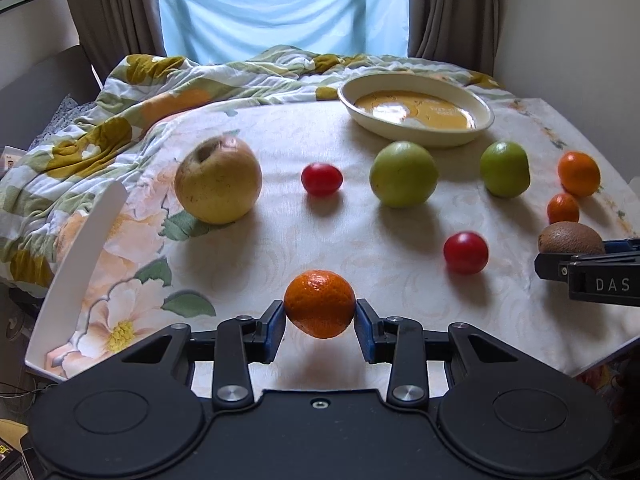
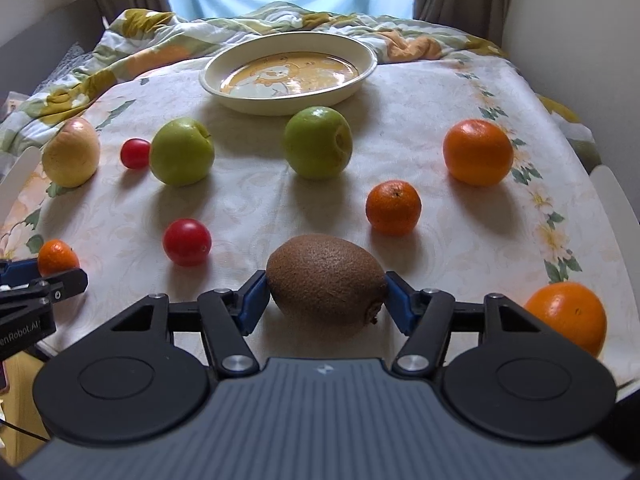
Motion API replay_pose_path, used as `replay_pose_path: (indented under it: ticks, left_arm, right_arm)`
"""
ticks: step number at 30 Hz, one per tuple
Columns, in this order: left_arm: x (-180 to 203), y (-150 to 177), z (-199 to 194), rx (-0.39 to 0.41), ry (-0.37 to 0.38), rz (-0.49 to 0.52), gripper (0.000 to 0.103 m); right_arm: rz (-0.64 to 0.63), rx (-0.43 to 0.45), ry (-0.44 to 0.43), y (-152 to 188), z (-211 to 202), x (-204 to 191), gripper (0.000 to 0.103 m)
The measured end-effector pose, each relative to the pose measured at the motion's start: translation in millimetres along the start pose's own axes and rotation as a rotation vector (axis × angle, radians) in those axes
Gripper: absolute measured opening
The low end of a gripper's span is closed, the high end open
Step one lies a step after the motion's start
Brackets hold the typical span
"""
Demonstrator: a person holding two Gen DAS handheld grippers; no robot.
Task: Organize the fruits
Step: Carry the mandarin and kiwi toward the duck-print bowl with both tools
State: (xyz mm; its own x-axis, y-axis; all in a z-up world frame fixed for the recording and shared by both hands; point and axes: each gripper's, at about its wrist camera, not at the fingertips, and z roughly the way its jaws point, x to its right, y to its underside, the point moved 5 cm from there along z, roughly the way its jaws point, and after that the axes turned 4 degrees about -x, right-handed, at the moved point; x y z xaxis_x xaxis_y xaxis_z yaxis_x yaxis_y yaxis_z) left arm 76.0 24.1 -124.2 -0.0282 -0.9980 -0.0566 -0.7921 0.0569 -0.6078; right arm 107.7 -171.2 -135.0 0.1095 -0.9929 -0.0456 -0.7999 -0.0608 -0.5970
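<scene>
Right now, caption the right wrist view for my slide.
Right gripper closed on kiwi, empty bowl beyond.

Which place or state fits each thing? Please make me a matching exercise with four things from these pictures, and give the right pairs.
Things:
1. kiwi
2. small mandarin
3. plate
4. yellow apple

Places or states:
a. empty, at the far side of the table
b. between the fingers of the left gripper
c. free on the cloth, far left
d. between the fingers of the right gripper

Pairs: 1-d, 2-b, 3-a, 4-c
</scene>
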Motion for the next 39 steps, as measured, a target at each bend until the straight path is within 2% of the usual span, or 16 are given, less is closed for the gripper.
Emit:
replay_pose_path:
  ticks: [14,22,30,34,39]
  left_arm:
    - [15,-58,-51,0.086,-0.022,-0.058,0.041]
    - [22,-114,-73,0.152,0.017,-0.044,0.041]
    - [26,-180,-54,0.168,0.063,0.005,0.041]
    - [27,-211,-28,0.147,0.091,0.009,0.041]
    - [37,-242,15,0.117,0.122,0.047,0.041]
  right_arm:
    - [-0.051,0.078,-0.065,-52,-52,19,0.077]
    - [-0.115,0.127,-0.082,-90,-83,31,0.077]
    - [-0.16,0.195,-0.099,-158,-88,44,0.077]
    - [-0.143,0.189,-0.137,-189,-73,51,0.077]
    - [-0.139,0.178,-0.142,-223,-41,53,0.077]
